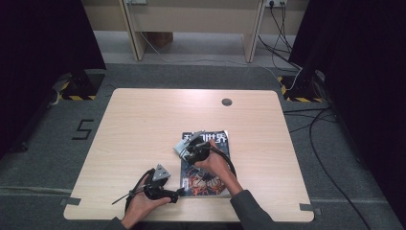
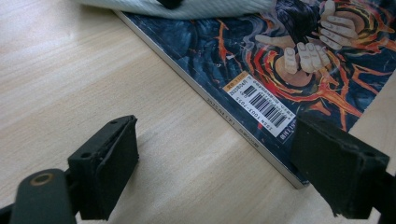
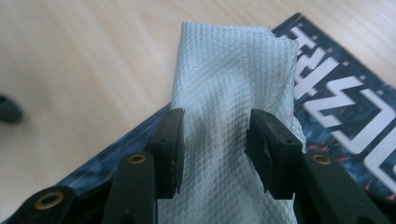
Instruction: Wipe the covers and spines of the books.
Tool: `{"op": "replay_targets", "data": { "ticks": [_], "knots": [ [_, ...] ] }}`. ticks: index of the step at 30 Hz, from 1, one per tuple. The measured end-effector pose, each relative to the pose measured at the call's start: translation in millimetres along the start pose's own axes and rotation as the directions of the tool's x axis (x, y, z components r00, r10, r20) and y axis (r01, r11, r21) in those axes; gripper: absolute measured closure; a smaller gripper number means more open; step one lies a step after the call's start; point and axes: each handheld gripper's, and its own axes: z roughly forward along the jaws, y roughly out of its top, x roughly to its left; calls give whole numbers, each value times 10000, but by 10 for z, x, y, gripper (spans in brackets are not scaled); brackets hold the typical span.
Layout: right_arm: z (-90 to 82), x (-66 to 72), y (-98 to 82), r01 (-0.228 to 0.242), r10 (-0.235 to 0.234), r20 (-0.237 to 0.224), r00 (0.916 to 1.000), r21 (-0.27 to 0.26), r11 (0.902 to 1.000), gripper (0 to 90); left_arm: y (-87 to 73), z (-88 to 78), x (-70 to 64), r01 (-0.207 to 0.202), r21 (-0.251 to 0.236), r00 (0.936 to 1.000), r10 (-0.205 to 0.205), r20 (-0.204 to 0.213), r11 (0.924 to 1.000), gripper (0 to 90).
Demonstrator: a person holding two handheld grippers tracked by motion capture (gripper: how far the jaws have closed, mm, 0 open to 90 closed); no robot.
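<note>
your right gripper (image 3: 215,149) pinches the folded cloth (image 3: 233,84) over the magazine (image 1: 205,165), near its top left corner. your left gripper (image 2: 210,168) gapes empty beside the spine, so the magazine probably slides as you wipe.

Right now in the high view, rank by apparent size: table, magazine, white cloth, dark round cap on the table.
1. table
2. magazine
3. white cloth, partly hidden by the right gripper, so it may be larger than it looks
4. dark round cap
</note>
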Motion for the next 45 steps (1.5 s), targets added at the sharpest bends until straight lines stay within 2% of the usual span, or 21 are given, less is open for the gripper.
{"op": "replay_targets", "data": {
  "ticks": [2, 3, 8, 10, 13, 15, 18, 22, 23, 24, 28, 31, 33, 38, 41, 45],
  "knots": [
    [-14, 24, -37, -88, 88, -13, 10000, -123, 9999, 566, 0, 0, -1, 8, 3, 10000, -8, -13, 10000, 142],
    [-12, 21, -48, 25, -25, 14, 10000, -241, 9997, 565, -1, 0, -1, 16, -5, 10000, -16, -14, 10000, 142],
    [-10, 2, -45, -210, 209, -13, 9998, -187, 9996, 542, 1, -2, -2, -26, -14, 10000, 26, 3, 10000, 145],
    [-15, 37, -46, -219, 223, 203, 9995, -186, 9996, 548, 10, -14, -5, -185, 61, 9998, 184, 24, 9998, 149],
    [-38, 93, -60, -219, 220, 256, 9994, -74, 9997, 552, 7, -57, 2, -339, 160, 9991, 335, 249, 9993, 169],
    [-75, 138, -89, -60, 59, 80, 10000, 77, 10000, 552, 3, -133, 37, -156, -31, 9991, 157, 385, 9999, 167],
    [-104, 195, -144, -39, 40, 139, 9999, -50, 10000, 552, -10, -247, 155, 205, -392, 9997, -201, 118, 9990, 168],
    [-146, 269, -213, -64, 65, 19, 10000, -123, 9999, 552, -26, -292, 322, 648, -284, 9973, -657, -313, 9975, 171],
    [-165, 296, -224, -101, 101, -76, 9999, -6, 9999, 552, -26, -297, 344, 674, -260, 9970, -683, -367, 9974, 173],
    [-176, 314, -233, 129, -129, -156, 9998, 12, 9999, 552, -28, -299, 357, 649, -244, 9970, -658, -399, 9976, 173],
    [-232, 429, -315, 368, -370, -368, 9986, -55, 9993, 553, -39, -303, 411, 508, -50, 9959, -510, -751, 9987, 177],
    [-281, 512, -370, 576, -575, -540, 9969, -8, 9983, 552, -48, -325, 491, 610, 18, 9941, -606, -896, 9981, 178],
    [-309, 564, -405, 654, -653, -597, 9961, -8, 9979, 552, -62, -336, 559, 830, -58, 9904, -832, -1100, 9965, 180],
    [-367, 691, -490, 812, -815, -752, 9938, -71, 9967, 552, -82, -378, 678, 1094, -143, 9841, -1103, -1389, 9939, 182],
    [-405, 781, -537, 1071, -1077, -824, 9908, -113, 9942, 553, -83, -370, 684, 1091, -84, 9841, -1092, -1402, 9940, 182],
    [-442, 893, -581, 1123, -1126, -967, 9889, -89, 9936, 554, -85, -350, 670, 1034, 15, 9851, -1022, -1383, 9946, 184]
  ]
}}
